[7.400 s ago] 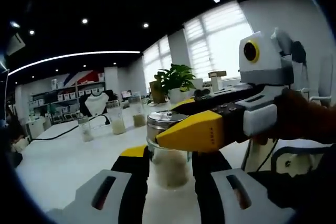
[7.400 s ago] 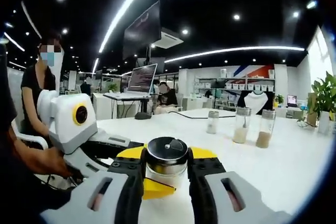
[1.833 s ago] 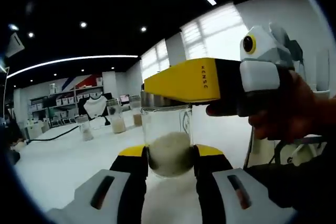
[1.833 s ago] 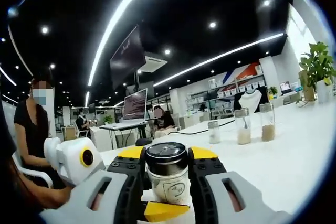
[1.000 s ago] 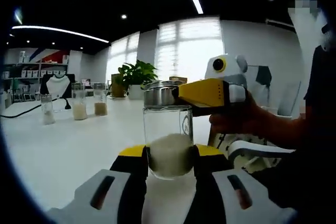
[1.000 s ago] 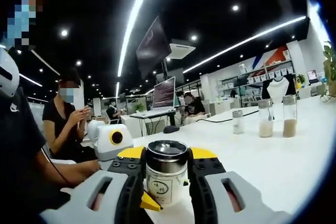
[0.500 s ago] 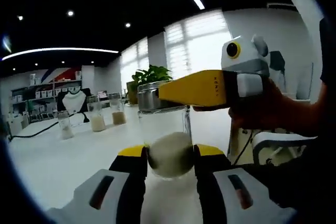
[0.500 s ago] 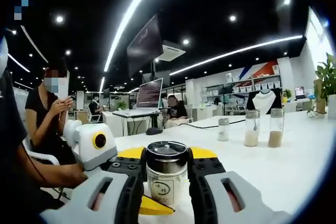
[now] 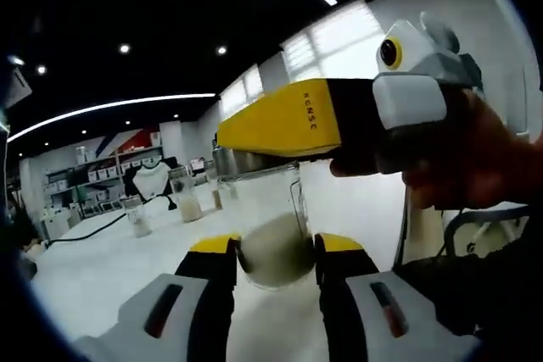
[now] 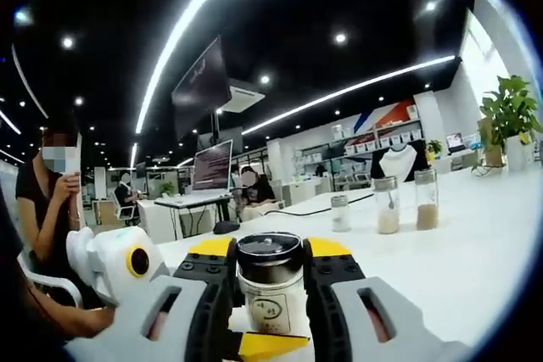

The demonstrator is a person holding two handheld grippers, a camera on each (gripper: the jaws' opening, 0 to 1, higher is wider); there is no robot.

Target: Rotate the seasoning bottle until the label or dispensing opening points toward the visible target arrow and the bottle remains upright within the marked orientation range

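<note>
A glass seasoning bottle (image 9: 273, 209) with pale granules inside stands between my left gripper (image 9: 277, 245), which is shut on its lower body. My right gripper (image 9: 254, 143) reaches in from the right, held by a hand (image 9: 462, 163), its yellow jaw lying across the steel lid. In the right gripper view the same bottle (image 10: 271, 304) shows a white label facing the camera, and my right gripper (image 10: 270, 247) is shut on the dark lid (image 10: 270, 253). My left gripper (image 10: 267, 343) comes in from the lower left under the label.
A white table (image 10: 475, 252) stretches ahead with three other bottles (image 10: 388, 205) on it. A potted plant (image 10: 509, 112) stands at the far right. A person (image 10: 53, 201) sits at the left, and a monitor (image 10: 210, 167) stands behind on another desk.
Both views have swung with the hands. The bottle stays held by both grippers. In the left gripper view the right gripper looms larger and higher, and the bottle leans a little.
</note>
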